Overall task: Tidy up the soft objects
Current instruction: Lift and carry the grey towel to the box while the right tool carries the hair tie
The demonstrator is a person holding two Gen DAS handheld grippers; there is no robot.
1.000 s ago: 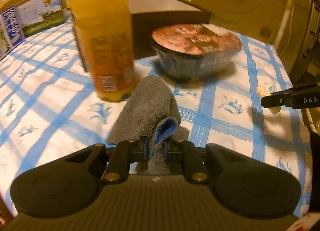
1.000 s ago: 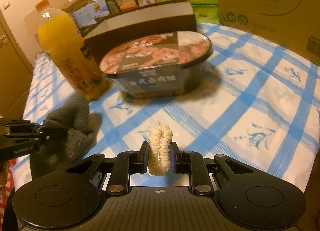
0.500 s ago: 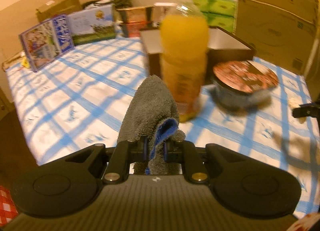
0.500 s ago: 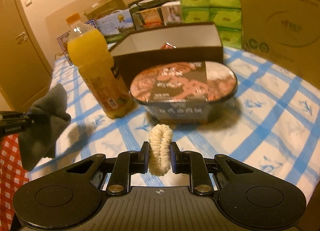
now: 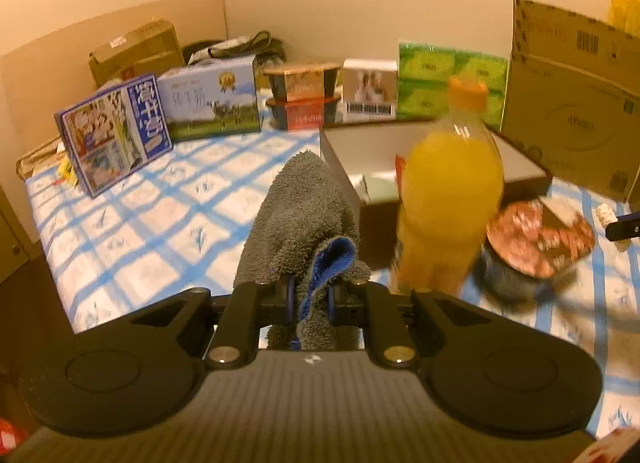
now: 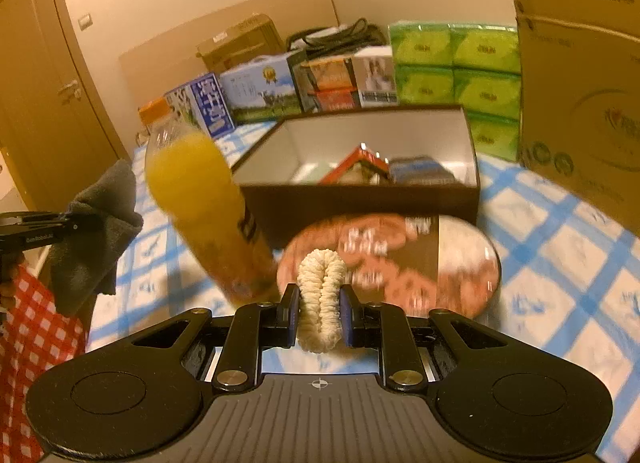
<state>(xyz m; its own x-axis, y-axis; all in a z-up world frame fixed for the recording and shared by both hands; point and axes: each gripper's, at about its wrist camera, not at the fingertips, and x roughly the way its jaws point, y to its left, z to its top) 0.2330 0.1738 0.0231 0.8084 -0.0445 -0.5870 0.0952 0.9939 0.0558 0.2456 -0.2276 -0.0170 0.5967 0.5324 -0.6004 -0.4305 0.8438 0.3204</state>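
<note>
My left gripper [image 5: 312, 299] is shut on a grey towel [image 5: 300, 219] with a blue inner edge, held in the air above the table; the towel also hangs at the left of the right wrist view [image 6: 96, 231]. My right gripper [image 6: 319, 313] is shut on a cream fabric scrunchie [image 6: 321, 295], held above the noodle bowl; the scrunchie shows at the right edge of the left wrist view [image 5: 608, 219]. A dark open box [image 6: 360, 203] stands behind the bowl, with a few packets inside.
An orange juice bottle [image 5: 448, 199] and a lidded instant noodle bowl [image 6: 400, 263] stand in front of the box on the blue-checked tablecloth [image 5: 140, 223]. Milk cartons [image 5: 212, 99], green tissue packs [image 6: 456, 75] and a large cardboard box [image 5: 572, 103] line the back and right.
Both grippers have risen and pulled back from the table, each keeping its object. The towel has left the tablecloth, and the box's inside has come into view.
</note>
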